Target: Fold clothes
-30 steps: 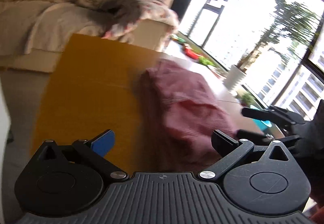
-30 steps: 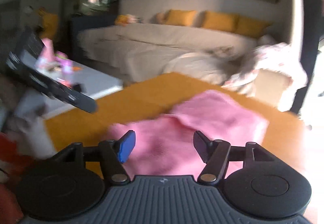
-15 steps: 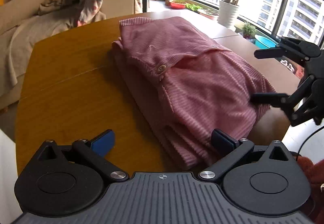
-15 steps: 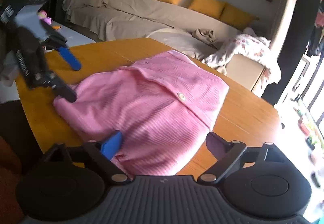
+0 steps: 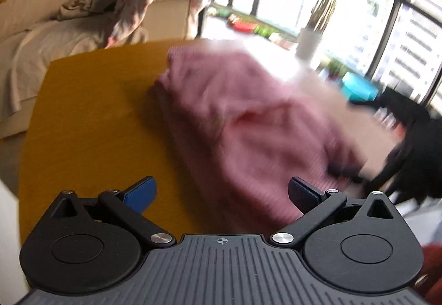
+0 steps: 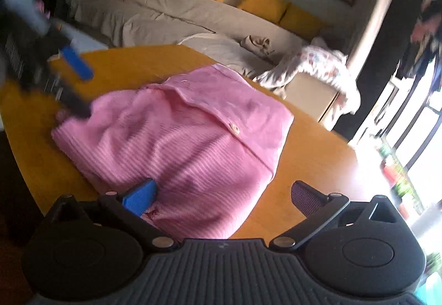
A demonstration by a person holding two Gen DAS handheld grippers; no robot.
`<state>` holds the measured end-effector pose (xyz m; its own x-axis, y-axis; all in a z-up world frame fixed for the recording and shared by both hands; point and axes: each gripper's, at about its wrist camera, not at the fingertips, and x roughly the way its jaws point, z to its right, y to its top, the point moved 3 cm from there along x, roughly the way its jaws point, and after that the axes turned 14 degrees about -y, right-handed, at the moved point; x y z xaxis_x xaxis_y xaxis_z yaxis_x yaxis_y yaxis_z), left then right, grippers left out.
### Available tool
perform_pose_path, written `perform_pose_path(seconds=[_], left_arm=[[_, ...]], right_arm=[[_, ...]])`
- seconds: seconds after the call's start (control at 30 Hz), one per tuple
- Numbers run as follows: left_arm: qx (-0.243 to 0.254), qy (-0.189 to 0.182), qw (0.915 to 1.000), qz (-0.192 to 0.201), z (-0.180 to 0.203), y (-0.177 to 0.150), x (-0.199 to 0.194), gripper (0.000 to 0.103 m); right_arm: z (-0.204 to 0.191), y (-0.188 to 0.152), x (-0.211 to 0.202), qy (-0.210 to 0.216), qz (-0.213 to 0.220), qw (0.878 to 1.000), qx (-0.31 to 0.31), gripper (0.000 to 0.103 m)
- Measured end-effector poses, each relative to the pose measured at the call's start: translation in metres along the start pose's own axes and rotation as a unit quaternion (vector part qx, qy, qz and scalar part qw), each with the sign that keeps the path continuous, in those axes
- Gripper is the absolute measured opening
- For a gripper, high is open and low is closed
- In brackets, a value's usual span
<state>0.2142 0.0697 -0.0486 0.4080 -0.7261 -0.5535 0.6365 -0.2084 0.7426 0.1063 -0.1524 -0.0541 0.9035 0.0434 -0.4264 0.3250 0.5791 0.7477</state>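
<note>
A folded pink ribbed garment (image 6: 187, 145) with a button lies on the yellow wooden table (image 6: 304, 156). My right gripper (image 6: 223, 194) hovers at its near edge. Its jaws are opening wide, with the cloth's edge between them and neither pad pressing on it. In the left wrist view the same garment (image 5: 248, 122) is blurred. There my left gripper (image 5: 221, 191) stands open, its right finger beside the cloth's near corner. The left gripper (image 6: 80, 89) also shows at the garment's far left corner in the right wrist view. The right gripper (image 5: 400, 145) is a dark blur at the garment's right edge.
A beige sofa (image 6: 171, 15) with yellow cushions runs behind the table, with a floral cloth (image 6: 317, 65) draped over its end. Tall windows (image 5: 359, 1), a potted plant (image 5: 309, 40) and a blue bin (image 5: 359, 87) lie beyond the table's far side.
The right jaws have spread wider and that gripper has sunk toward the garment's near edge. The left gripper has shifted sideways and rolled, still open. The garment lies where it was.
</note>
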Motion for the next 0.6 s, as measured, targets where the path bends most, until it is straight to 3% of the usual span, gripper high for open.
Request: perform_pose_path(seconds=[0.17,0.3,0.43,0.53,0.6], left_arm=[[-0.071,-0.123,0.9885,0.052,-0.006,0.034,0.019,0.103],[-0.116,-0.167,0.9782,0.042,-0.014,0.048,0.062,0.103],[-0.152,-0.121,0.9804,0.033,-0.042,0.048,0.088,0.103],[-0.177,-0.102,0.9773,0.056,-0.054,0.052,0.071,0.103],[-0.155,-0.079,0.9817,0.077,-0.052,0.053,0.049,0.103]], right_arm=[[0.013,-0.003,0.007,0.019,-0.022,0.999,0.023,0.103],[0.028,-0.013,0.01,0.027,-0.036,0.997,0.055,0.103],[0.034,-0.015,0.001,0.044,-0.037,0.997,0.051,0.103],[0.037,-0.011,-0.011,0.053,-0.017,0.998,0.04,0.103],[0.035,-0.005,-0.022,0.071,0.017,0.997,0.039,0.103]])
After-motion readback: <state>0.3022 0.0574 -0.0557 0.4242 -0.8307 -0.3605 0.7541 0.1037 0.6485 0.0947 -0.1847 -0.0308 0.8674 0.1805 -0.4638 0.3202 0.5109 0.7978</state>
